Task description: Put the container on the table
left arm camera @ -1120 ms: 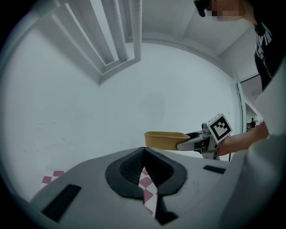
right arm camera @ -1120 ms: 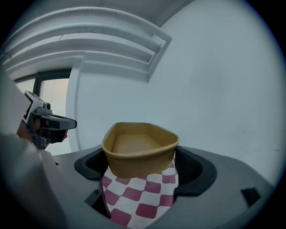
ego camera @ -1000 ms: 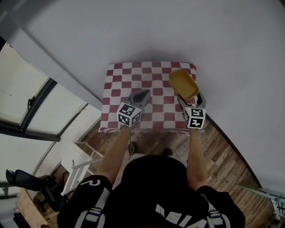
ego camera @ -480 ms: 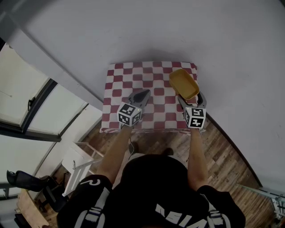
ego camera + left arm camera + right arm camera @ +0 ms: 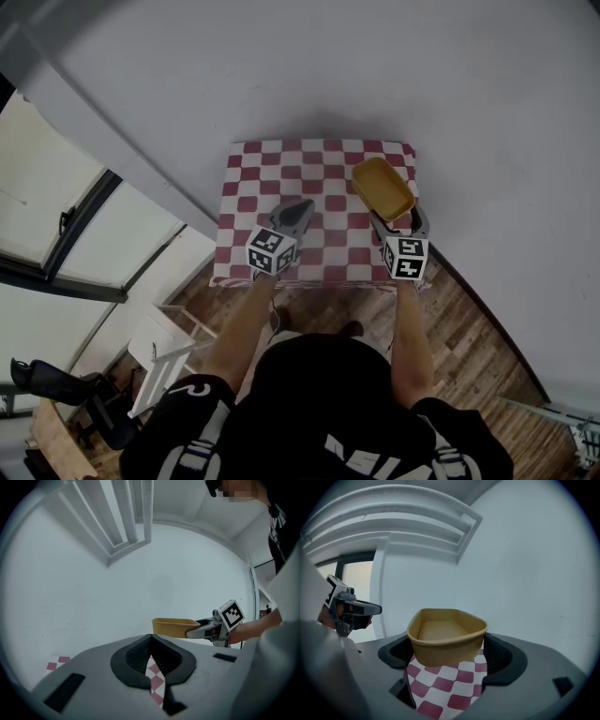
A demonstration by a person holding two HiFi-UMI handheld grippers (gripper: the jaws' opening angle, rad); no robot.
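Black T-shirt, short sleeves, two grey grippers with marker cubes.
The person (image 5: 319,394) wears a black short-sleeved T-shirt with bold white lettering, and a white looped mark on one sleeve (image 5: 192,386). The left gripper (image 5: 302,208) and right gripper (image 5: 397,217) are smooth grey moulded shells with black ribbed pads (image 5: 136,656) and small dark rectangular slots; each carries a white cube (image 5: 272,251) printed with black square markers.

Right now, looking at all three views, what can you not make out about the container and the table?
- The container, its base: right gripper view, its own walls hide it, so contact with the checked cloth cannot be told.
- The table: head view, wholly covered by the checked cloth.
- The container's near end: left gripper view, hidden behind the right claw.
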